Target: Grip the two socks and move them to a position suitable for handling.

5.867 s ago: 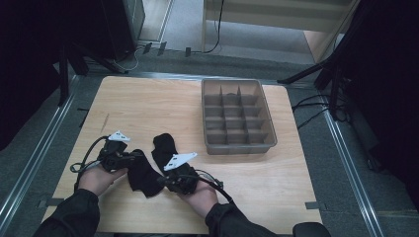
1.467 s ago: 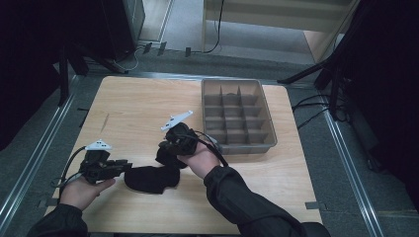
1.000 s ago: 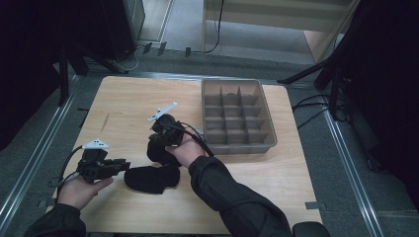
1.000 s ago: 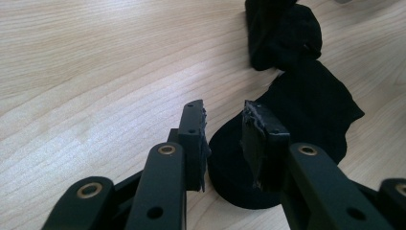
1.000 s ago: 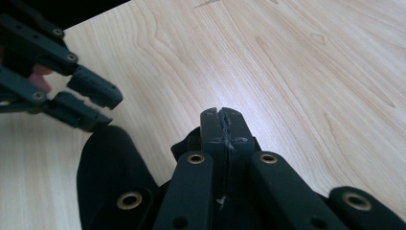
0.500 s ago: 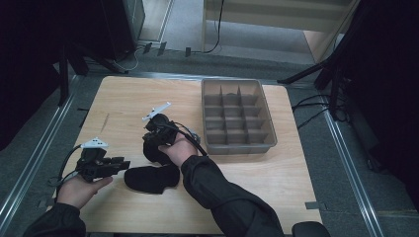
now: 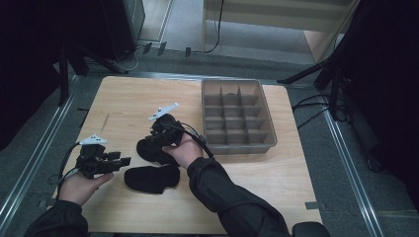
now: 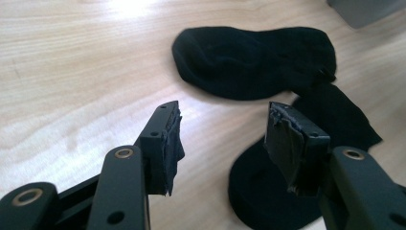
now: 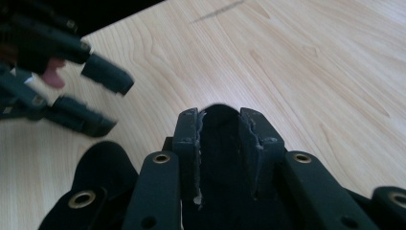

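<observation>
Two black socks lie on the wooden table. The far sock point(image 7: 150, 152) sits under my right gripper point(image 7: 154, 138), with the near sock point(image 7: 150, 179) just in front of it. In the right gripper view, my right gripper point(image 9: 220, 115) has just been opening; a fold of sock point(image 9: 222, 143) still stands between the parted jaws. My left gripper point(image 7: 124, 161) points at the socks from the left. Its jaws point(image 8: 225, 112) have just been opening and hold nothing. Ahead of them lie one sock point(image 8: 253, 62) and the other sock point(image 8: 273, 196).
A grey divided tray point(image 7: 269, 118) stands at the table's right half, and its corner point(image 8: 364, 7) shows in the left gripper view. My left gripper point(image 9: 112, 105) appears at the upper left of the right gripper view. Bare wood point(image 7: 128, 103) stretches behind the socks.
The right hand moved left, away from the tray, with one sock, which now lies on the table beyond the other. The left hand stayed where it was.
</observation>
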A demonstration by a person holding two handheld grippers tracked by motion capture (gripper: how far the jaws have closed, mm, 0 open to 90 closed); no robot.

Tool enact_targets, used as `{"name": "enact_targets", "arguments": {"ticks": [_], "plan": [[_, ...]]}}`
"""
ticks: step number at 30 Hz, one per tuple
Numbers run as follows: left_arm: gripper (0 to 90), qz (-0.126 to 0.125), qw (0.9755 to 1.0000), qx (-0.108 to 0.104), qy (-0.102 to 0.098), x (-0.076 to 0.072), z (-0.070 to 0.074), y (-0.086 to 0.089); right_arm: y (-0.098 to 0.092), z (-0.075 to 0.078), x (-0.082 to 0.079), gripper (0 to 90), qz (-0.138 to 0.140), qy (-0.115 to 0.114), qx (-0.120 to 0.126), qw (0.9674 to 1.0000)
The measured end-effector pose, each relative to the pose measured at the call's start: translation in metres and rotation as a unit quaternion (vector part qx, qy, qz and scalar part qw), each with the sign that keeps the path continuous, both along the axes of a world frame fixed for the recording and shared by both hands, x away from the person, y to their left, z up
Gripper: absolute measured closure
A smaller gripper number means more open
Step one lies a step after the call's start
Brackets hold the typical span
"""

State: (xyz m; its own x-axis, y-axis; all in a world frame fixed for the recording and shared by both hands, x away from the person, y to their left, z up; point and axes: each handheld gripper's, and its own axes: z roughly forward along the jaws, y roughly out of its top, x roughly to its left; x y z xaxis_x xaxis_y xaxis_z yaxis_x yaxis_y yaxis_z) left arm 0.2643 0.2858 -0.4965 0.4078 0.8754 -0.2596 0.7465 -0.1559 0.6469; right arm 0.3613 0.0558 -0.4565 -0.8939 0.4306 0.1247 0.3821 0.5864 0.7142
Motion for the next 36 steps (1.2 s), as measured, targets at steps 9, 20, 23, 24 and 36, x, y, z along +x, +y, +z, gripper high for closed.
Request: {"name": "enact_targets", "arguments": {"ticks": [9,20,23,24,36], "plan": [[46.3,-0.002,1.0000,0.006,0.003,0.021,-0.005,-0.004,-0.026,-0.011,-0.005,71.5,-0.017,0.006,0.001,0.9998],[46.8,-0.013,0.9999,0.007,-0.001,0.052,-0.009,-0.019,-0.056,-0.028,-0.012,72.5,-0.055,0.011,-0.003,0.9984],[47.6,-0.018,0.9998,0.004,-0.002,0.057,-0.009,-0.023,-0.064,-0.032,-0.015,72.5,-0.061,0.009,-0.008,0.9981],[47.9,-0.020,0.9998,0.007,-0.002,0.059,-0.010,-0.024,-0.066,-0.033,-0.016,72.5,-0.061,0.006,-0.009,0.9981],[48.2,-0.042,0.9985,0.029,0.017,0.071,-0.017,-0.038,-0.081,-0.053,-0.023,71.9,-0.094,0.018,-0.008,0.9954]]}}
